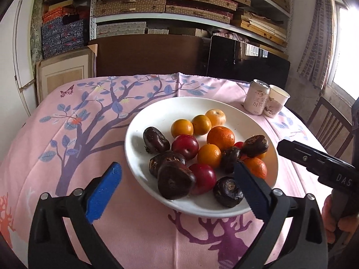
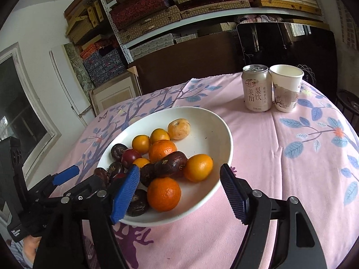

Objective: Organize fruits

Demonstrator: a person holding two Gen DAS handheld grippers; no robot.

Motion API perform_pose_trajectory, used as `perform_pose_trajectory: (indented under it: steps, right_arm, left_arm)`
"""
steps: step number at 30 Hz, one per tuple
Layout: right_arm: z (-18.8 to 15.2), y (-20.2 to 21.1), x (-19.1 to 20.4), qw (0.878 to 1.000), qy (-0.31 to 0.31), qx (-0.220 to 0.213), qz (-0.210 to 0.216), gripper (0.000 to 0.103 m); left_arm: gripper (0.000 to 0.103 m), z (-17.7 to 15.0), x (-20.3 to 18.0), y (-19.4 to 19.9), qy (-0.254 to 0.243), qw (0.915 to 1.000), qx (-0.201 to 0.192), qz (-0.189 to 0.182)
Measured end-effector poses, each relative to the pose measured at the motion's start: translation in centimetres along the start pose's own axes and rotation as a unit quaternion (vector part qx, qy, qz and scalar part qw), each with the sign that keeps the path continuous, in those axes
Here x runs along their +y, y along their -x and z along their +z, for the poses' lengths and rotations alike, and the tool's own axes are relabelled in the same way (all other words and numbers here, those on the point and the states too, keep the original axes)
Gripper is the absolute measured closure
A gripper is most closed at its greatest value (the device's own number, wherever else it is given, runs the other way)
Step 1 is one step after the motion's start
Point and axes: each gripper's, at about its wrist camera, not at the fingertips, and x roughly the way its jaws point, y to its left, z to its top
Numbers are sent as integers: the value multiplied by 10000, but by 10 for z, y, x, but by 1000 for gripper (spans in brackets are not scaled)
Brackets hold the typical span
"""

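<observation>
Left wrist view, L to R, w/ the round white ceramic plate point(image 1: 139, 161) as landmark: it sits on a counter covered by a pink cloth printed w/ purple tree branches, blue leaves and a purple deer point(image 1: 94, 116). Left gripper point(image 1: 177, 190) hangs over the plate's near edge, blue-padded jaws spread wide, nothing between the pads; its left pad is off the plate over cloth, right pad over the plate's near-right fruit. On the plate: dark brown, rough-skinned round fruits point(image 1: 156, 140) at left and near side, glossy red plums point(image 1: 185, 145) in the middle, small yellow-orange round fruits point(image 1: 181, 128) at the far side, deeper orange mandarins point(image 1: 221, 137) to the right. Beyond the plate's far right, near the counter edge, a pale drink can w/ Chinese lettering point(image 1: 257, 99) touches a white paper cup w/ a floral print point(image 1: 277, 103). Right of the plate, the black body of the right gripper point(image 1: 314, 159) comes in, a hand point(image 1: 332, 215) on its grip.

Right wrist view: left gripper point(image 2: 67, 174) shows left of the plate point(image 2: 215, 130), blue pad raised. Right gripper point(image 2: 179, 190) is spread apart too, holding nothing; its left pad is over the near-left fruit, its right pad just outside the plate's near-right rim. All the fruit lies on the plate. Can point(image 2: 255, 89) and cup point(image 2: 286, 87) stand beyond the plate to the right, side by side. Behind the counter, shelves stacked w/ woven and patterned flat boxes point(image 2: 157, 11).
</observation>
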Motion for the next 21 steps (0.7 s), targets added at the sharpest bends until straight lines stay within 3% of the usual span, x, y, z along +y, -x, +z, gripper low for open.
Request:
perform_pose_trajectory:
  steps: [7,10,12,15,21]
  right_arm:
    - [-39,44,19,9960,593,-370,-553,4]
    - [-54,60,25,9930,722,-355,-863,4]
    - [-62,67,24,9929,708,-217,-927,4]
    - [-73,81,18,9961,535,-207,-669,4]
    - [-90,98,20,9965,569,-350,-499,4]
  left_arm:
    - [5,-25,-4,25,69,9986,117,521]
    - [5,-39,-6,48,68,9970,-86,762]
    - [5,-47,-4,63,199,9976,-149,653]
    - [5,-61,0,84,505,9983,-228,205]
    - [5,-82,-9,104,481,9983,-262,180]
